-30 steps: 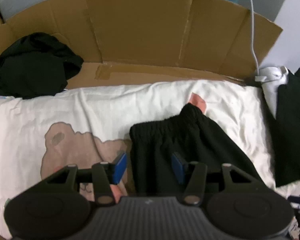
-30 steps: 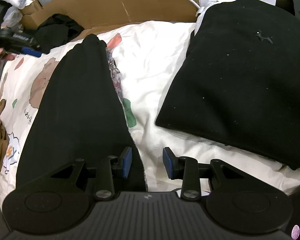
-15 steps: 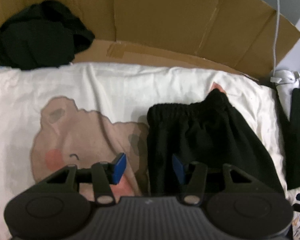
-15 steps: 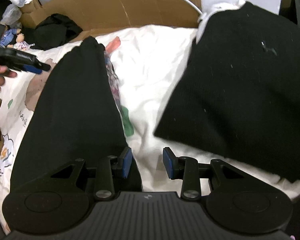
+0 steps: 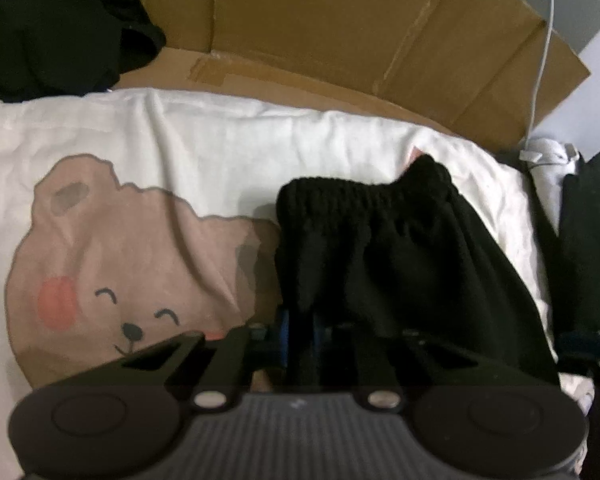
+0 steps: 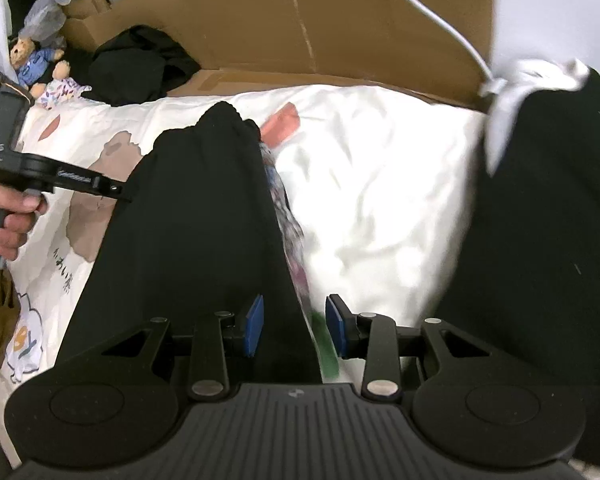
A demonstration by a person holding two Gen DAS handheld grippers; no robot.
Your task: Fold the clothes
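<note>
A black garment with a ribbed elastic waistband [image 5: 380, 256] lies lengthwise on the bear-print sheet, waistband at the far end. My left gripper [image 5: 300, 334] is shut on its left edge, with black fabric bunched between the blue pads. In the right wrist view the same garment [image 6: 196, 232] runs up the middle-left, and a hand holds the left gripper [image 6: 116, 192] against its left side. My right gripper [image 6: 295, 332] is open, low over the garment's right edge, which runs between the blue pads.
A folded black garment [image 6: 540, 220] lies on the right, partly under white cloth [image 6: 512, 92]. A cardboard wall [image 5: 340, 20] stands behind the bed, with a white cable [image 6: 432, 12] hanging in front of it. A black clothes pile [image 6: 136, 64] and soft toys [image 6: 28, 60] sit at the far left.
My left gripper has shut on the black garment's left edge, where it was open before. The right gripper stays open and has moved forward along the garment's right edge.
</note>
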